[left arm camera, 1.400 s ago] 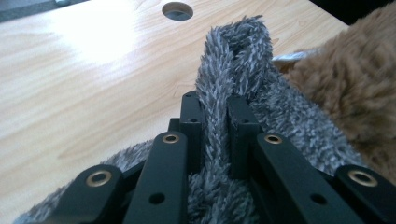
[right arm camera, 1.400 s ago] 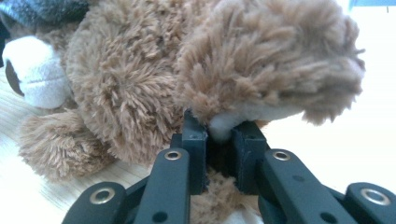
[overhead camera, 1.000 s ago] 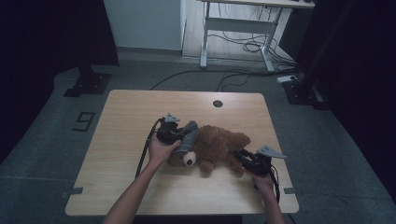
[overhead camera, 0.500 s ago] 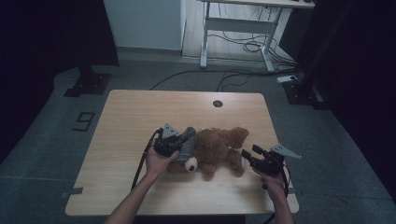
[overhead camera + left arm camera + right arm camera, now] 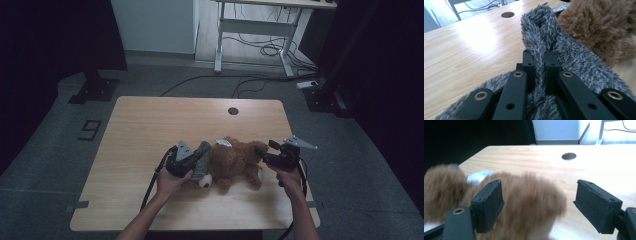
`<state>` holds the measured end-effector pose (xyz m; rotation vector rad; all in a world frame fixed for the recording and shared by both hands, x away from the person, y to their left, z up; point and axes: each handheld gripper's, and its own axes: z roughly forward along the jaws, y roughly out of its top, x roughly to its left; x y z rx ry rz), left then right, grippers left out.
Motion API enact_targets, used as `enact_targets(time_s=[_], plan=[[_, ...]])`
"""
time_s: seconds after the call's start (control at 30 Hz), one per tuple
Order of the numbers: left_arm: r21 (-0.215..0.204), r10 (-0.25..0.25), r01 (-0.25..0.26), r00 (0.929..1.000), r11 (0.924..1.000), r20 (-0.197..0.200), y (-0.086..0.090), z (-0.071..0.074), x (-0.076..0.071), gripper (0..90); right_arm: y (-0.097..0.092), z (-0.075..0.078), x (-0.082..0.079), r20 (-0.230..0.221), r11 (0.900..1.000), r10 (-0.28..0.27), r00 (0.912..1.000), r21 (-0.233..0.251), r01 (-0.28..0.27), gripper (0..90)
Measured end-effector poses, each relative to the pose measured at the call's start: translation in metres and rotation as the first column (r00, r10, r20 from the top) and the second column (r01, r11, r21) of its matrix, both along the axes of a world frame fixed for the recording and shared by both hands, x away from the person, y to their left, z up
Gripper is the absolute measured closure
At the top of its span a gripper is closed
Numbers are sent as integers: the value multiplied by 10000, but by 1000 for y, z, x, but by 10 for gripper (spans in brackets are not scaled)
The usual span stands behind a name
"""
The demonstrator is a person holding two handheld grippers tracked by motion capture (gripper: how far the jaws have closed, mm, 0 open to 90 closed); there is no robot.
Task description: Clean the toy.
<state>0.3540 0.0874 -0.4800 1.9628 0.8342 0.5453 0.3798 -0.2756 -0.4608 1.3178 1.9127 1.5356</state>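
High view: brown plush bear [image 5: 235,161] lies on the table [image 5: 150,125], nearer its front edge than a second ago, having been drawn toward the person along with the left hand.

Left claw [image 5: 196,161]: pressed together on a fold of the grey fuzzy garment [image 5: 202,159] on the bear; left gripper view shows the grey pile [image 5: 540,47] pinched between both jaws, brown fur [image 5: 599,27] just beyond to the right.

Right claw [image 5: 261,154]: spread wide, jaws having just been opening, nothing gripped. Earlier it sat low against the bear's right end; now it stands raised, just beside that end. Right gripper view: blurred brown fur [image 5: 529,202] sits between and below the open jaws, apart from the pads.

White tag [image 5: 223,143]: on the bear's far side.

Containers: cable hole [image 5: 233,111] in the table beyond both claws.
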Motion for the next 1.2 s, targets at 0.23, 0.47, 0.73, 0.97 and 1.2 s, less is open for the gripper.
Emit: enact_targets(time_s=[0.23, 0.47, 0.73, 0.97, 1.2], plan=[[-305, -357, 361, 9993, 9989, 126, 3, -3, -24, 826, 16, -1, 12, -898, 9903, 1270, 9878, -458, -1315, 253], [-635, -1045, 1048, 9945, 9925, 84, 12, -9, -51, 829, 15, -37, -31, -1016, 9611, 2709, 9572, 839, -2631, 341], [-1145, -1281, 1249, 9915, 9855, -214, 19, -15, -68, 829, 31, -69, -75, -1289, 9222, 3806, 9157, -204, -3862, 363], [-1013, -817, 850, 9960, 9912, 364, 16, -19, -65, 827, 54, -76, -64, -1242, 9367, 3226, 9384, -1004, -3353, 532], [-387, -426, 457, 9961, 9982, 766, -1, -12, -23, 817, 62, -80, -47, -1033, 9663, 1963, 9751, -1484, -2103, 588]])
